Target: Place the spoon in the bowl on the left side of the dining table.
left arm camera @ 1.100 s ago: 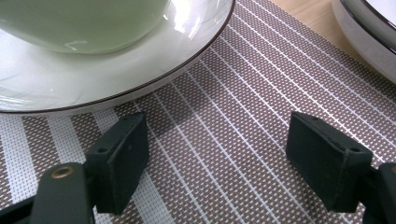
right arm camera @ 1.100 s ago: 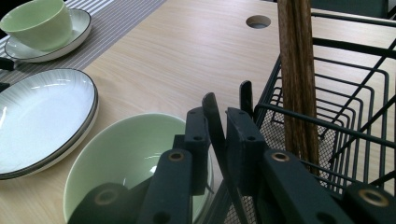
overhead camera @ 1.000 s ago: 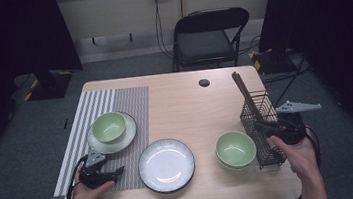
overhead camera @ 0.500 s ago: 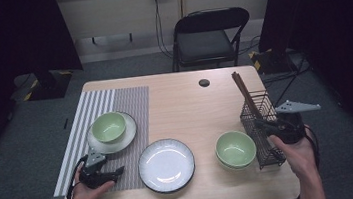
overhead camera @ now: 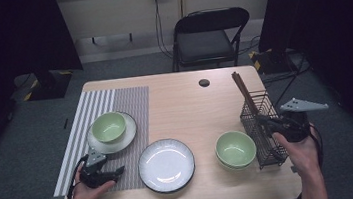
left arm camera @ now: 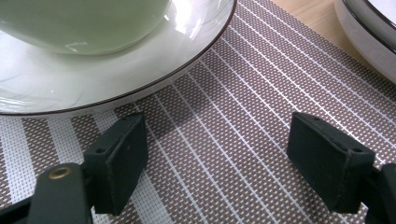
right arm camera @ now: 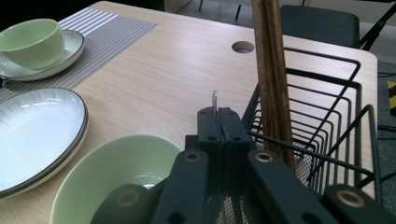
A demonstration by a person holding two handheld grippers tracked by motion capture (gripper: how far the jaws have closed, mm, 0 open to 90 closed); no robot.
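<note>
The right gripper (overhead camera: 267, 122) is at the wire basket (overhead camera: 263, 130), which stands near the bench's right edge. In the right gripper view its fingers (right arm camera: 219, 126) have just been closing and are now pressed together on a thin strip of metal (right arm camera: 214, 100) that sticks up between them; whether that strip belongs to the basket's rim or is a separate thing cannot be told. A pair of dark wooden chopsticks (overhead camera: 244, 92) stands in the basket, leaning toward the far edge of the bench, just beside the closed fingers. Just left of the basket sits a green bowl (overhead camera: 235, 149), close to the near edge.

The left gripper (overhead camera: 115, 173) rests low over the striped placemat (overhead camera: 114, 99) near the bench's near-left corner. In the left gripper view its fingers (left arm camera: 119, 158) are spread wide with only the mat's weave between them, pinching nothing. Just beyond them on the mat is a white saucer (overhead camera: 127, 135) carrying a green cup (overhead camera: 109, 126).

A white plate with a dark rim (overhead camera: 166, 165) lies between the two grippers toward the near edge, overlapping the placemat's right border. A small round hole (overhead camera: 204, 82) is set in the bench near its far edge. Beyond that edge, a black folding chair (overhead camera: 205, 41) stands on the floor.
</note>
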